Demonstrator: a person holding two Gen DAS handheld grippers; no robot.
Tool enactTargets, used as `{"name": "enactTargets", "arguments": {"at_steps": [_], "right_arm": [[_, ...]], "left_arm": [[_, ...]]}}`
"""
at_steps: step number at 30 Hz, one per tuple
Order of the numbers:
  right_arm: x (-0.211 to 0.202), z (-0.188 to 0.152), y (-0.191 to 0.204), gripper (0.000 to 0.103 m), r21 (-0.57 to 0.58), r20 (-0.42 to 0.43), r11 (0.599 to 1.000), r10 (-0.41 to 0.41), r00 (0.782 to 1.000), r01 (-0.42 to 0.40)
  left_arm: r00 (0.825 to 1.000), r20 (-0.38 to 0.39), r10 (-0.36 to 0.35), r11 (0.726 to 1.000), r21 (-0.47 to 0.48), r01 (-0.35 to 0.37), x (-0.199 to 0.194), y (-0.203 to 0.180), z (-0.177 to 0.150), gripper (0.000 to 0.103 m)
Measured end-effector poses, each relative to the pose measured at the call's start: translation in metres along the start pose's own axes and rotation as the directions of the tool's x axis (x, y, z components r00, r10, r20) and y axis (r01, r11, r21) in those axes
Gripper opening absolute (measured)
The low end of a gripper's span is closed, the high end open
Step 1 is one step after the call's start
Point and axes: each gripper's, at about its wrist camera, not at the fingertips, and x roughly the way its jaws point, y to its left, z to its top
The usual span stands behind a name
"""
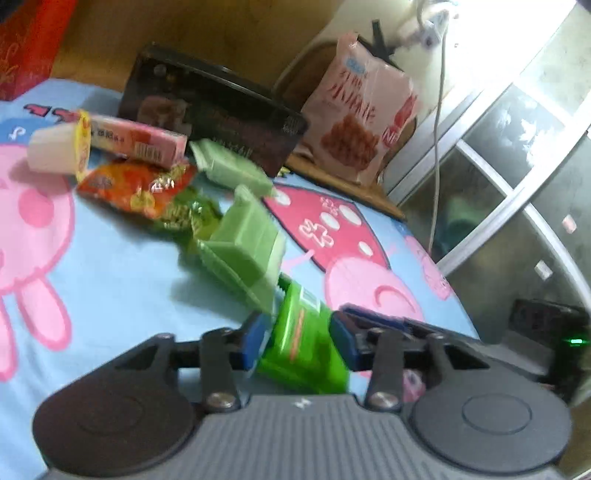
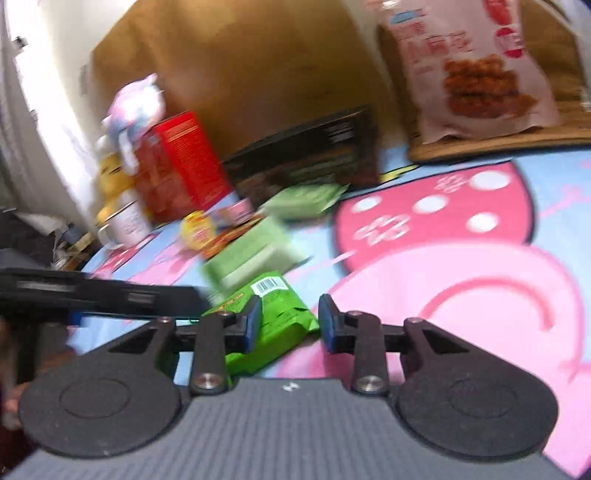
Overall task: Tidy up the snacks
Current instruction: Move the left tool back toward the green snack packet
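Note:
My left gripper is shut on a bright green snack packet, its blue pads pressed on both sides, just above the cartoon-print bedsheet. The same packet shows in the right wrist view, partly between the pads of my right gripper, which is open; only its left pad is near the packet. Pale green wrapped snacks lie just beyond, then a red-orange packet, a pink box and a white jelly cup.
A black box and a pink snack bag stand at the back against a wooden headboard. A red box, a mug and plush toys sit far left in the right wrist view. A window is on the right.

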Motion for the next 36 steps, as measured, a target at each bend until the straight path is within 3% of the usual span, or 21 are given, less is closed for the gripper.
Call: {"name": "enactTargets", "arguments": {"at_steps": [2, 5, 7, 9, 17, 36], "right_arm": [[-0.005, -0.006, 0.008, 0.036, -0.013, 0.013, 1.0, 0.002, 1.0, -0.002], [-0.013, -0.011, 0.012, 0.038, -0.005, 0.073, 0.998, -0.057, 0.996, 0.057], [-0.021, -0.014, 0.009, 0.046, 0.018, 0.127, 0.996, -0.09, 0.988, 0.088], [-0.023, -0.014, 0.004, 0.053, 0.056, 0.152, 0.993, -0.116, 0.982, 0.109], [-0.022, -0.015, -0.002, 0.054, 0.069, 0.124, 0.992, -0.114, 0.986, 0.106], [-0.024, -0.023, 0.011, 0.064, -0.006, 0.129, 0.997, -0.079, 0.989, 0.081]], "left_arm": [[0.998, 0.035, 0.05, 0.994, 0.094, -0.053, 0.004, -0.01, -0.005, 0.036], [0.994, 0.052, 0.091, 0.983, 0.154, -0.098, 0.004, -0.021, -0.008, 0.04], [0.986, 0.08, 0.144, 0.97, 0.184, -0.156, 0.0, -0.027, -0.012, 0.05], [0.973, 0.111, 0.203, 0.954, 0.203, -0.222, -0.001, -0.033, -0.015, 0.057], [0.916, 0.191, 0.352, 0.897, 0.211, -0.389, -0.006, -0.041, -0.02, 0.072], [0.897, 0.201, 0.393, 0.879, 0.203, -0.431, -0.006, -0.039, -0.021, 0.082]]}}
